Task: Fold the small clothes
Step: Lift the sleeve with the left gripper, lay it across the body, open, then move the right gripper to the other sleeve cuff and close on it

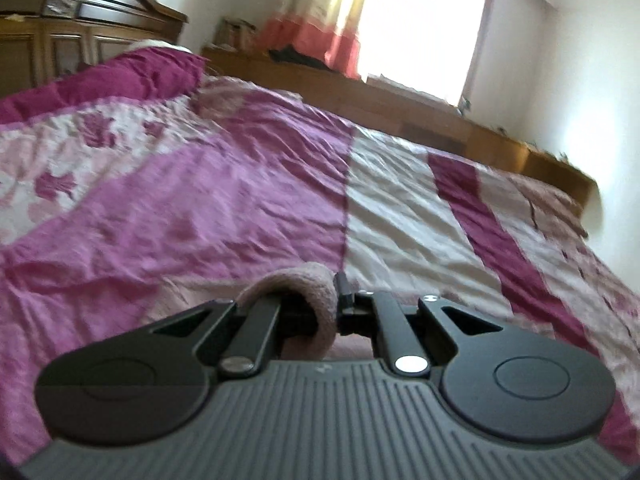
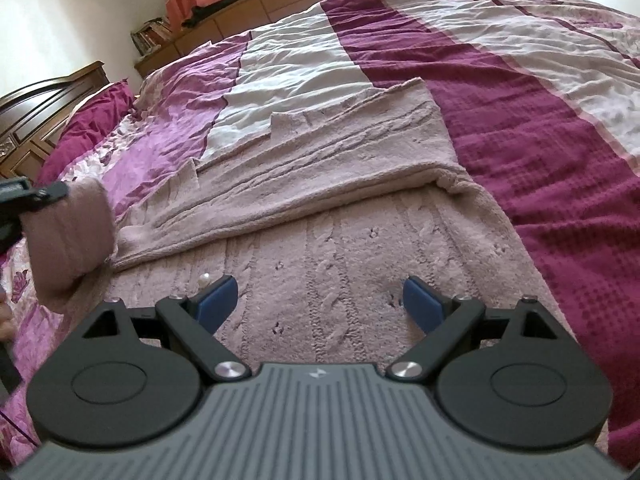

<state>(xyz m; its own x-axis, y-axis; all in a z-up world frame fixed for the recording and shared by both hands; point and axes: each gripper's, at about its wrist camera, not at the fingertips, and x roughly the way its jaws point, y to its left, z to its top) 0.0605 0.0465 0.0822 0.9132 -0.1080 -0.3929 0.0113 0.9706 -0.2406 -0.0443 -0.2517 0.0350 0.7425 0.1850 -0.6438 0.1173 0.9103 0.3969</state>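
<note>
Left wrist view: the left gripper (image 1: 320, 300) is clenched on a fold of the pink knitted sweater (image 1: 316, 300), and the fabric bulges up over the closed fingers so that the fingertips themselves are hidden; most of the garment lies below the camera housing and is cut off, and the whole view is softened by motion blur. Beyond it stretches the bedspread (image 1: 248, 184) in pink, cream and magenta bands, with a dark wooden headboard (image 1: 80, 20) at upper left, a pillow (image 1: 132, 76) in front of it, and an overexposed window (image 1: 420, 20) with a curtain (image 1: 332, 28) whose pattern cannot be made out. Right wrist view: the right gripper (image 2: 320, 300) is released, its blue pads (image 2: 218, 300) spread wide apart and poised just over the sweater's cable-knit body — whether they touch the knit cannot be told. The sweater lies flat on the bedspread directly ahead of and beneath this gripper, one part folded across it diagonally toward the far right. At the left edge the left gripper appears only partly, cut off by the frame, lifting a blurred piece of the sweater clear of the bed — its fingertips are covered by the fabric
</note>
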